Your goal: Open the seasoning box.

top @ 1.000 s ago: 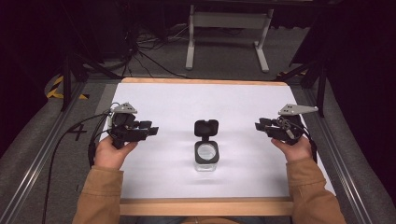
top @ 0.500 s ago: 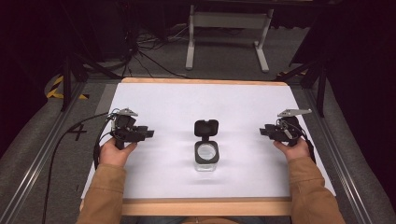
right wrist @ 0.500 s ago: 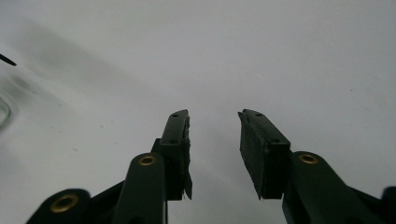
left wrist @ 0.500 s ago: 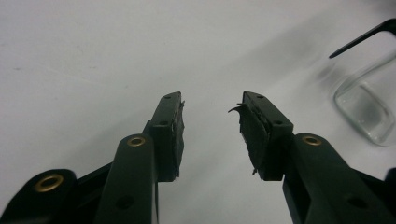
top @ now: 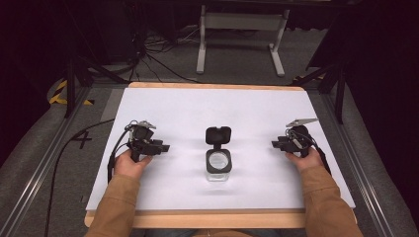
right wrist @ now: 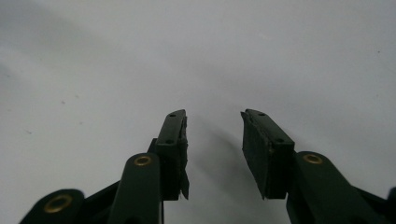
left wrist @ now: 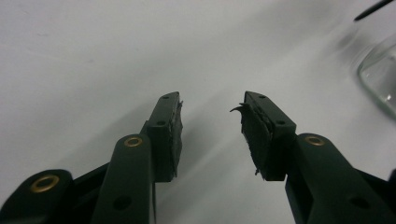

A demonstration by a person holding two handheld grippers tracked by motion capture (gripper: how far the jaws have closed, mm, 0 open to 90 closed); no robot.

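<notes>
A small clear glass jar (top: 218, 167) stands at the middle of the white table sheet (top: 217, 108). Its black flip lid (top: 218, 134) is swung open toward the far side. My left gripper (top: 166, 147) sits low over the sheet to the jar's left, pointing at it, jaws open and empty. In the left gripper view the gripper (left wrist: 212, 105) has the jar's glass edge (left wrist: 379, 74) off to its right. My right gripper (top: 274, 144) is held low to the jar's right, facing it. Its jaws (right wrist: 212, 119) have just been opening, with nothing but bare sheet between them.
A wooden table edge (top: 197, 218) runs along the near side. Metal rails (top: 44, 163) flank the table. A black cable (top: 79, 136) trails off the left gripper over the left edge. A white stand (top: 242, 34) and loose cables are on the floor beyond.
Both hands have sunk toward the sheet and drawn slightly nearer the person. The right jaws stand wider apart than before. The jar has not moved.
</notes>
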